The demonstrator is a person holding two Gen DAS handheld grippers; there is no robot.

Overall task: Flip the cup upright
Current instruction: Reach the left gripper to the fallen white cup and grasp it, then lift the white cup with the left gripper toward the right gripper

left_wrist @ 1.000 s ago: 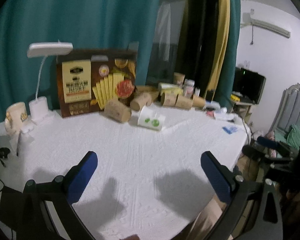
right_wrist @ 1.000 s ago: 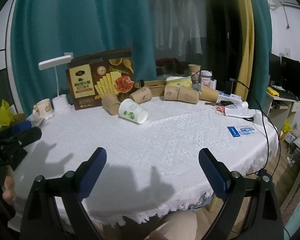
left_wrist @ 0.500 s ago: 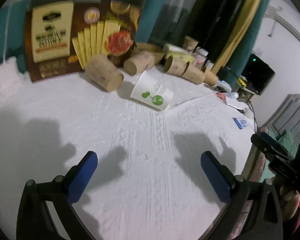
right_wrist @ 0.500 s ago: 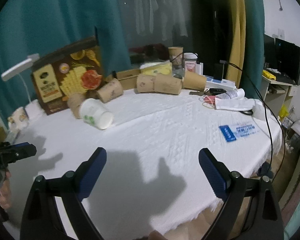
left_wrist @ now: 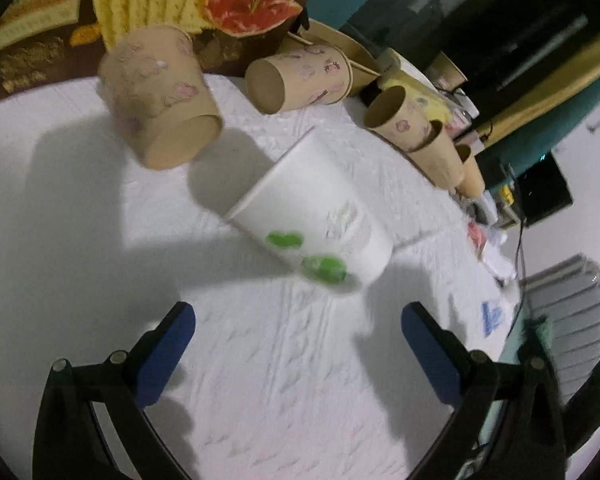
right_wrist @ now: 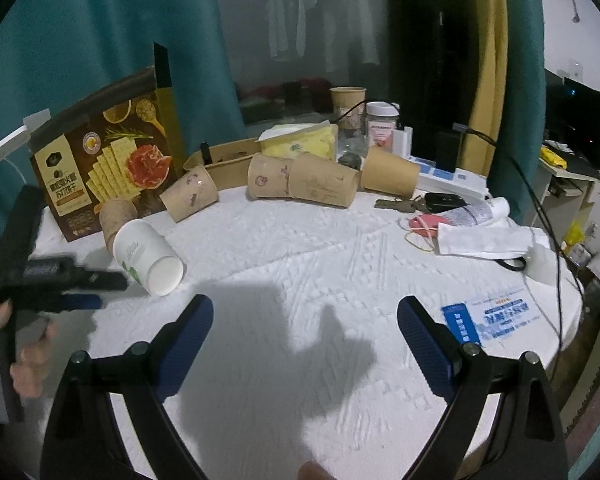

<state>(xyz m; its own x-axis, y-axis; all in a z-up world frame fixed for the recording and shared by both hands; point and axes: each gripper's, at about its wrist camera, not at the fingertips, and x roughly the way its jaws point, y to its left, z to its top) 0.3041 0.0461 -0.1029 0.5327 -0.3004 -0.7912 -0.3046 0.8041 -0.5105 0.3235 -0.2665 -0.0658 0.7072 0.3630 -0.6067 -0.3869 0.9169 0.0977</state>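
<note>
The white cup (left_wrist: 312, 216) with green leaves lies on its side on the desk (left_wrist: 260, 380), in front of my left gripper (left_wrist: 298, 334). Its open mouth points toward the back, where the brown cup (left_wrist: 160, 96) lies near it. Its flat bottom points toward the front.

My left jaws are wide open and hold nothing. They are close to the cup but not touching it. My right gripper (right_wrist: 305, 330) is wide open too, holds nothing, and is well away from the cup.

What could go wrong? The cup is round, so I think it may roll away if one jaw bumps it first. It is thin paper, so a hard squeeze might crush it. If it rolls back, it could knock the brown cup or the cracker box (right_wrist: 100, 168).

My left view shows the cup big and near, and I can see its thin rim. It is a bit blurry. My right view (right_wrist: 146, 254) shows the cup small, with its flat bottom facing me. It also shows my left gripper (right_wrist: 80, 303) from the side, a hand (right_wrist: 24, 360) holding it, and a whole row of brown cups, keys (right_wrist: 400, 204) and papers that the left view barely shows.
</note>
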